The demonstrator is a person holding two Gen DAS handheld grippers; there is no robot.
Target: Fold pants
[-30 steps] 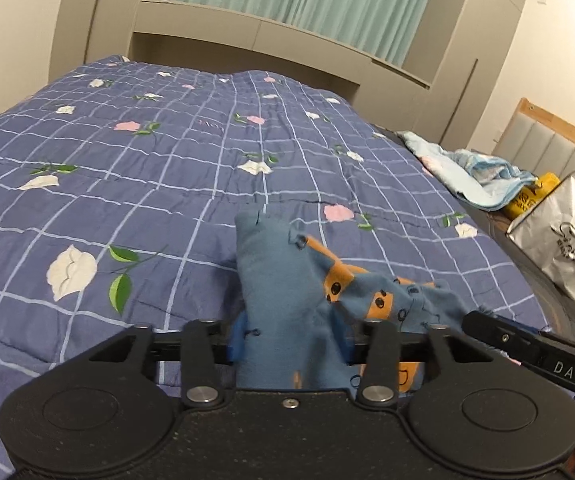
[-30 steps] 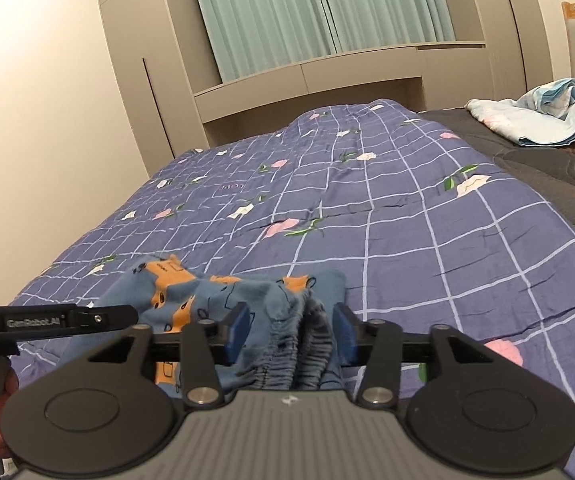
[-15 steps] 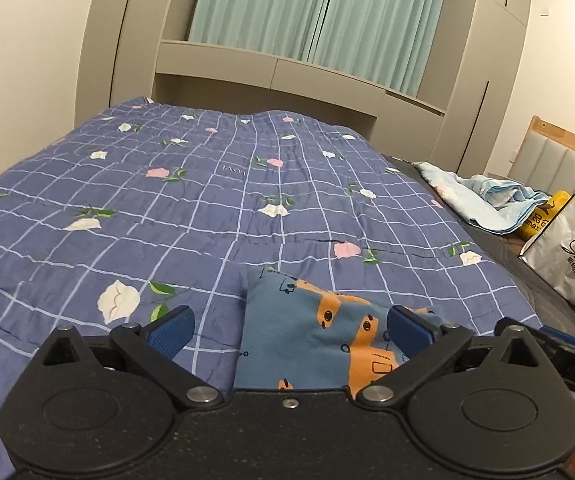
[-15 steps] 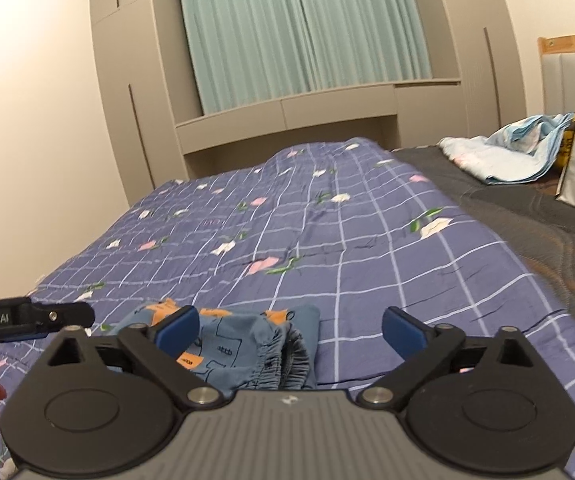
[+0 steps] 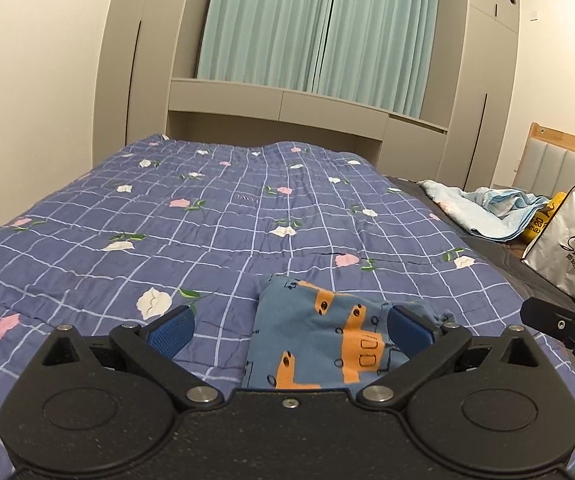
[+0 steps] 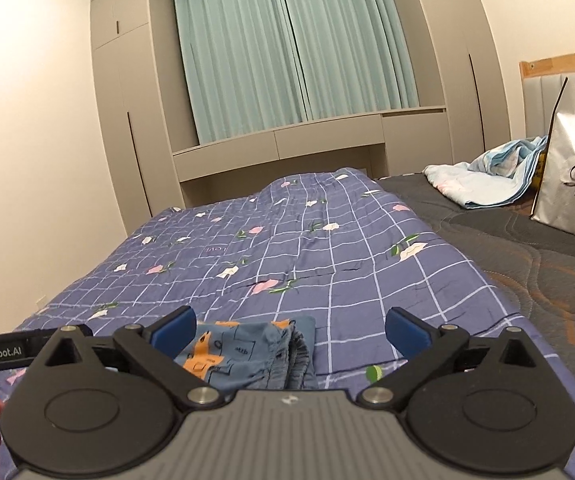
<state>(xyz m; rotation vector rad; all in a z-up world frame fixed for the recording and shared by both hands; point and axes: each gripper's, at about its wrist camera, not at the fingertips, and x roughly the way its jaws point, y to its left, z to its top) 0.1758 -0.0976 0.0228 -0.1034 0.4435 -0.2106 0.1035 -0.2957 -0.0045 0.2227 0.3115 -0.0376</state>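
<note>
Now folded pants (image 5: 319,344) flat, long axis bedward.

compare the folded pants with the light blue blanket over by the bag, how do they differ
The pants are folded into a compact, flat bundle; the light blue blanket lies loose and crumpled. The pants are deeper blue with orange prints; the blanket is pale. The pants lie on the checked quilt, the blanket on the grey mattress. Neither is gripped.
</note>
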